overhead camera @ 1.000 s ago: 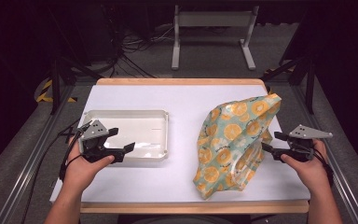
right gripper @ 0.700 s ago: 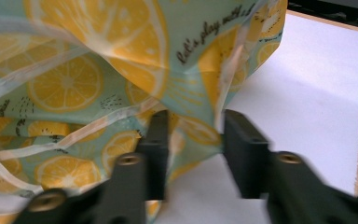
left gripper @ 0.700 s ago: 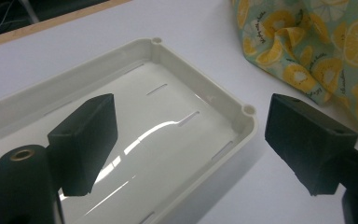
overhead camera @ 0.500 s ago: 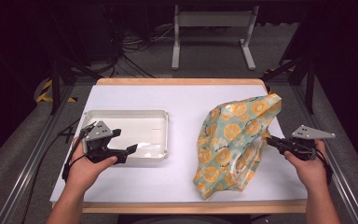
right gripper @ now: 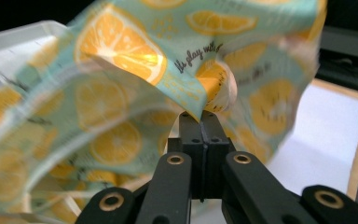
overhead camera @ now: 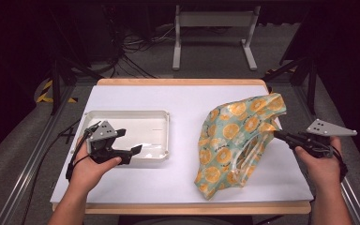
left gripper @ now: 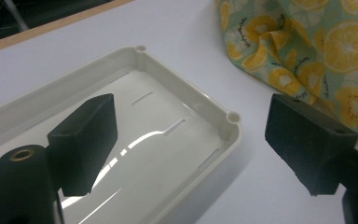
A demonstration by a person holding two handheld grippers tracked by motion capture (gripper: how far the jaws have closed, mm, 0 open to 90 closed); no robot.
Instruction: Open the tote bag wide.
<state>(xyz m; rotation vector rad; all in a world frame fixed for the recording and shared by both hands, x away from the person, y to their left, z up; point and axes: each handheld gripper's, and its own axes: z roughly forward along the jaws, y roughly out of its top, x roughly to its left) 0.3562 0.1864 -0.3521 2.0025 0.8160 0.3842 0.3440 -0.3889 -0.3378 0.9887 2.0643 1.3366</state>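
White tabletop carries your tray. Right of it, your right gripper, jaws pressed together, pinches the citrus-print bag. Your left gripper gapes empty over the tray's near edge; next, probably grasp the bag's opposite side.

The bag I hold near the tabletop's right edge is pale teal, printed with orange and yellow citrus slices and small black script. The tray toward the left edge is glossy cream-white. The tabletop is white with a light wood rim. My fingers are matte black.
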